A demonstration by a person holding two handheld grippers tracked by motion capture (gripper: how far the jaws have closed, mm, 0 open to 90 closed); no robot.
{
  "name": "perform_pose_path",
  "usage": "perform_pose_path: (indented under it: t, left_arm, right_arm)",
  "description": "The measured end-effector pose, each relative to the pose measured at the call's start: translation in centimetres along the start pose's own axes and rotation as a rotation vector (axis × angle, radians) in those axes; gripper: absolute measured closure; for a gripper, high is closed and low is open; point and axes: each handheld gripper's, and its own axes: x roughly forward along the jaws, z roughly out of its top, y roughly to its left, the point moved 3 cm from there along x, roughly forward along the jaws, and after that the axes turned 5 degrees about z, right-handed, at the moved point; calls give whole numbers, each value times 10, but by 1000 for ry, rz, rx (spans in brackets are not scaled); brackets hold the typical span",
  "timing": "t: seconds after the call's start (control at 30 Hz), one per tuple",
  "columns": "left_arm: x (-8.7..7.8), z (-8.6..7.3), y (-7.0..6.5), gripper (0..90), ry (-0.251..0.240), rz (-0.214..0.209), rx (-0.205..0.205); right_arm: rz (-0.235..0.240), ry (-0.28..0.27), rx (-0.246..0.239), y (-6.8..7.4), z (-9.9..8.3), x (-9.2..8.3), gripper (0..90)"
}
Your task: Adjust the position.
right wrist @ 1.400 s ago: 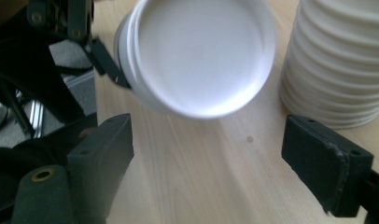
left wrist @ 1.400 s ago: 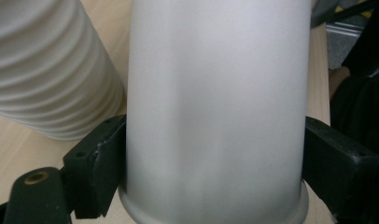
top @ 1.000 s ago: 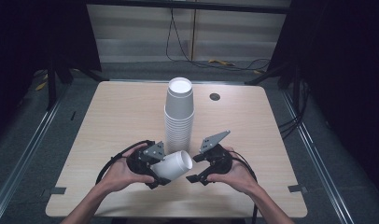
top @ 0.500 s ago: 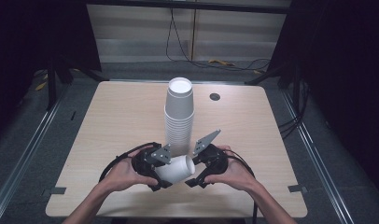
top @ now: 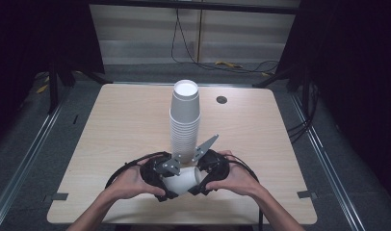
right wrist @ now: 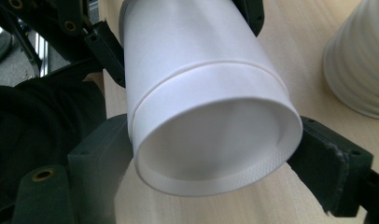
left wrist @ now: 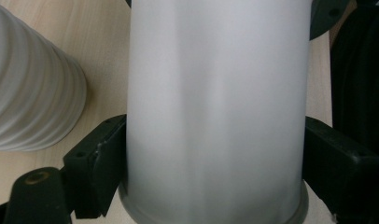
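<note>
White cup [top: 180, 180] lies sideways between both grippers, low over the tabletop [top: 111, 125] near its front edge, just in front of the tall cup stack [top: 185, 120]. Long axis runs left-right. Left gripper [top: 161, 177] jaws clamped on the cup wall, 1 each side. Right gripper [top: 203, 177] jaws flank the open end; looks like 2 nested cups, seam visible. Right jaws appear closed on the outer one, likely pulling apart along the axis.

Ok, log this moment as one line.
left gripper: shut on cup | right gripper: jaws either side of cup, contact unclear | cup stack: upright, behind
</note>
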Motion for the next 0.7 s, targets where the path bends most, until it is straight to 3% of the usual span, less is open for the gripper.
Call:
perform_pose_path:
  t: [0.27,0.7]
  left_arm:
    - [-1,3,-4,150,-2,-10,14]
    - [1,4,-7,149,5,-22,47]
  right_arm:
    - [43,7,-13,4,3,3,217]
    - [54,1,-18,8,2,2,213]
